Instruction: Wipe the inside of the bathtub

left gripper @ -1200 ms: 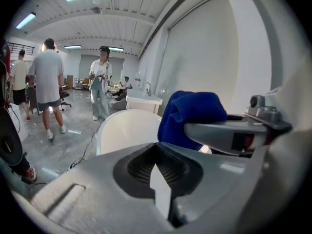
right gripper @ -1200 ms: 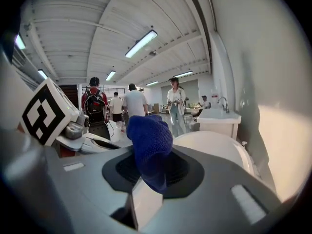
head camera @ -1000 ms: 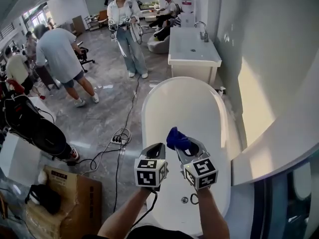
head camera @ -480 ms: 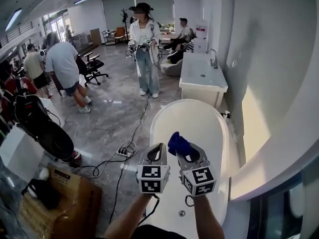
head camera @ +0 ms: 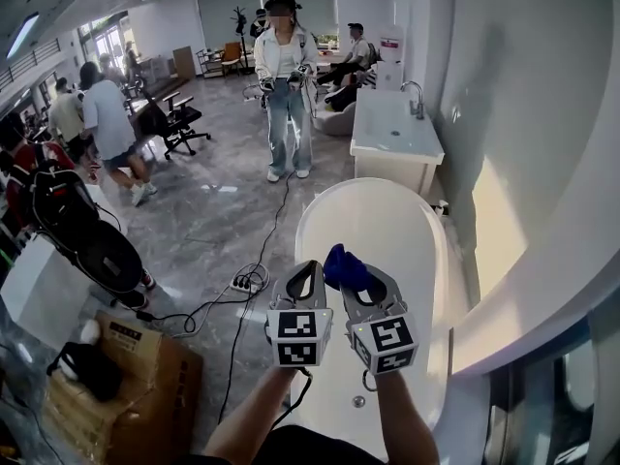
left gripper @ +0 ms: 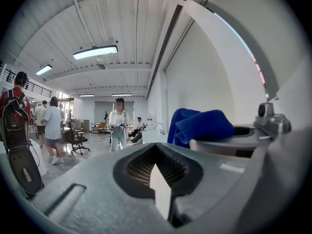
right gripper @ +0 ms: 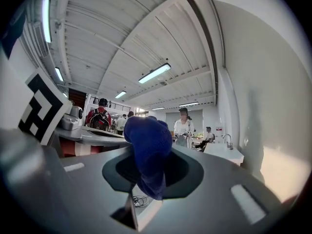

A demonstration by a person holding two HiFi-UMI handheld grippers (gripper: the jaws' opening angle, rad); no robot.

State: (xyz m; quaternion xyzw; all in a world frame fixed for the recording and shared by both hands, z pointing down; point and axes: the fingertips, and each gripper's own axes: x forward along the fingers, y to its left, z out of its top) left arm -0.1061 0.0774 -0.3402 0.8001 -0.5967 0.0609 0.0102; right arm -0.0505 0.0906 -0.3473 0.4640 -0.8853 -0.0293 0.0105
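The right gripper (right gripper: 146,186) pinches a bunched, fuzzy blue cloth (right gripper: 147,147), while the left gripper (left gripper: 160,182) has its jaws pressed together on nothing, and only the head view shows the smooth, glossy white oval bathtub (head camera: 431,231) below both.

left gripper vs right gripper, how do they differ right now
The right gripper is shut on a blue cloth; the left gripper is shut with nothing between its jaws. The right gripper hangs over the basin of the bathtub; the left gripper sits nearer its left rim. Both are held side by side above the bathtub, pointing away from the person.
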